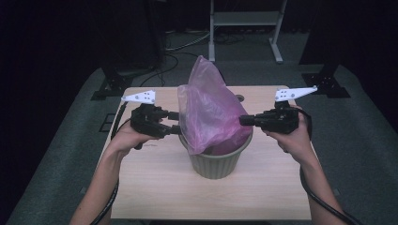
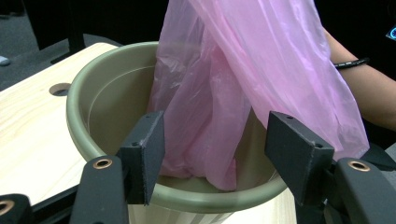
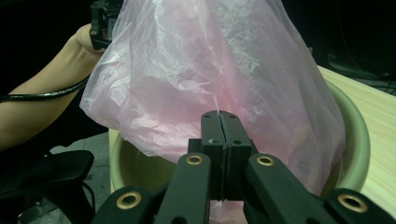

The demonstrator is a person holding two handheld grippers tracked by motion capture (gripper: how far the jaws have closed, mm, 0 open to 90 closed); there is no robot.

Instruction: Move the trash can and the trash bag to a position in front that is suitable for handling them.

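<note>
Right gripper (image 3: 223, 140) pinches the thin pink plastic bag (image 1: 211, 110); left gripper (image 2: 212, 154), released at nine o'clock, should catch its edge over the round olive-green plastic bin (image 1: 217, 161).

hidden: bucket (image 3: 355, 135) floor | by: pink bag (image 3: 210, 70) (bunched, translucent)

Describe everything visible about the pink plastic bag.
The pink plastic bag is thin, translucent and crinkled. Its lower part sits inside the green round bin on the wooden table, while its upper part billows above the rim and rises to a peak. It is not yet spread over the rim. The right hand-held gripper is shut on a fold of the film at the bag's side. The left hand-held gripper stands open, its pads straddling the bin's rim with bag film between them, not pressed.
</note>
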